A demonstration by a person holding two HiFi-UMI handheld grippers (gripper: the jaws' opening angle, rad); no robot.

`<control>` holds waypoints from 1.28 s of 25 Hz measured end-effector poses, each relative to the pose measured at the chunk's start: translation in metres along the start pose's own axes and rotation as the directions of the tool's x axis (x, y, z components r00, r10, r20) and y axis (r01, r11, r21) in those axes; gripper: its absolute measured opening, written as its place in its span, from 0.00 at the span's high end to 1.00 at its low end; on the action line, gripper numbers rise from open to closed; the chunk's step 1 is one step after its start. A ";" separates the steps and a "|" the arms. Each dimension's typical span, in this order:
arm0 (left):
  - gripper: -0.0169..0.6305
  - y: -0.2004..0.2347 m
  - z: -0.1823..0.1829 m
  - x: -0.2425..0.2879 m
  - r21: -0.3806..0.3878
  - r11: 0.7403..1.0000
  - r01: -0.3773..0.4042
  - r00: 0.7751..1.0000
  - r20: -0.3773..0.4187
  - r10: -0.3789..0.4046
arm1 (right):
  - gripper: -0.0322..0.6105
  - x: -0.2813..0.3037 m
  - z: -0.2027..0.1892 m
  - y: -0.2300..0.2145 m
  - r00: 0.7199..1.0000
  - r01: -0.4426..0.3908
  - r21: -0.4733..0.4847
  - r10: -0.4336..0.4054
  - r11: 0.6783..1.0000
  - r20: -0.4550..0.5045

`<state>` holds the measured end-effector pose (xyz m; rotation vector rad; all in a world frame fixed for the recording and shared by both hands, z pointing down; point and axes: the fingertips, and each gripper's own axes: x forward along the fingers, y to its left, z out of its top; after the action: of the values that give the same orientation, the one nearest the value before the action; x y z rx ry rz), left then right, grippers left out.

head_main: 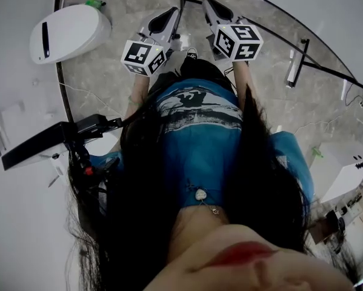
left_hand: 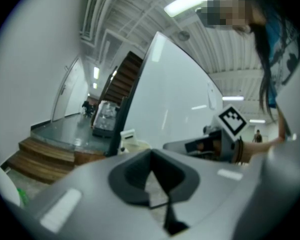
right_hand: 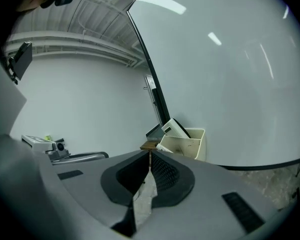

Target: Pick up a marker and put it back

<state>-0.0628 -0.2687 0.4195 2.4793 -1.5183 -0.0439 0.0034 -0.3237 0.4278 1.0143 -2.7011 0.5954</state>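
Head view: the person stands over a grey marbled floor (head_main: 108, 71), both arms held out forward. The left tool (head_main: 171, 12) and right tool (head_main: 209, 2) sit side by side, near each other, each carrying a cube with black-and-white square markers (head_main: 143, 57). A white rounded plastic bin (head_main: 69, 32) stands at far left.

Left gripper view: left tool (left_hand: 151, 153) is clenched, its dark pads meeting at the tip with nothing between them and floor showing through the gap lower down. Wooden steps (left_hand: 44, 156) lie to the left, and the right tool's marker cube (left_hand: 232, 120) shows at right.

Right gripper view: right tool (right_hand: 150, 155) is also clenched on nothing. Beyond it a cream open box (right_hand: 186, 145) rests at the foot of a large white panel (right_hand: 230, 74).

Marker: cannot be made out in any view.
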 end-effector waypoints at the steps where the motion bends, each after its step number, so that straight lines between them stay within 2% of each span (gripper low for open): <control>1: 0.97 0.003 0.000 0.006 0.000 1.000 -0.004 1.000 -0.003 0.004 | 0.93 0.006 0.001 -0.002 1.000 -0.009 -0.005 0.009 1.000 -0.008; 4: 0.97 0.011 0.000 0.024 -0.001 1.000 -0.017 1.000 -0.010 0.017 | 0.93 0.025 0.007 -0.008 0.999 -0.026 -0.058 0.024 0.998 -0.033; 7: 0.97 0.019 0.001 0.040 0.000 1.000 -0.027 0.999 -0.021 0.027 | 0.92 0.045 0.015 -0.013 0.996 -0.048 -0.182 0.035 0.982 -0.076; 10: 0.97 0.030 0.001 0.048 0.000 0.999 -0.048 0.998 -0.034 0.048 | 0.78 0.067 0.018 -0.012 0.989 -0.086 -0.301 0.044 0.950 -0.141; 16: 0.97 0.060 0.001 0.047 -0.005 0.996 -0.090 0.995 -0.042 0.090 | 0.74 0.106 0.007 -0.010 0.967 -0.139 -0.444 0.026 0.885 -0.252; 21: 0.97 0.103 -0.005 0.030 -0.012 0.998 -0.066 0.997 -0.046 0.065 | 0.74 0.150 -0.017 0.004 0.945 -0.114 -0.553 -0.082 0.825 -0.316; 24: 0.97 0.125 0.005 0.035 -0.010 0.999 -0.040 0.998 -0.050 0.040 | 0.74 0.168 -0.018 0.002 0.928 -0.091 -0.588 -0.146 0.804 -0.342; 28: 0.97 0.139 0.017 0.046 -0.011 1.000 -0.004 0.999 -0.053 0.003 | 0.74 0.174 -0.020 -0.010 0.899 -0.069 -0.576 -0.200 0.814 -0.390; 32: 0.97 0.129 0.021 0.052 -0.019 0.999 0.028 0.998 -0.056 -0.029 | 0.78 0.154 -0.015 -0.016 0.896 -0.071 -0.580 -0.204 0.811 -0.395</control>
<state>-0.1546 -0.3748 0.4314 2.4661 -1.4539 0.0072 -0.1003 -0.4185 0.4943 0.6916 -2.1950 -0.0471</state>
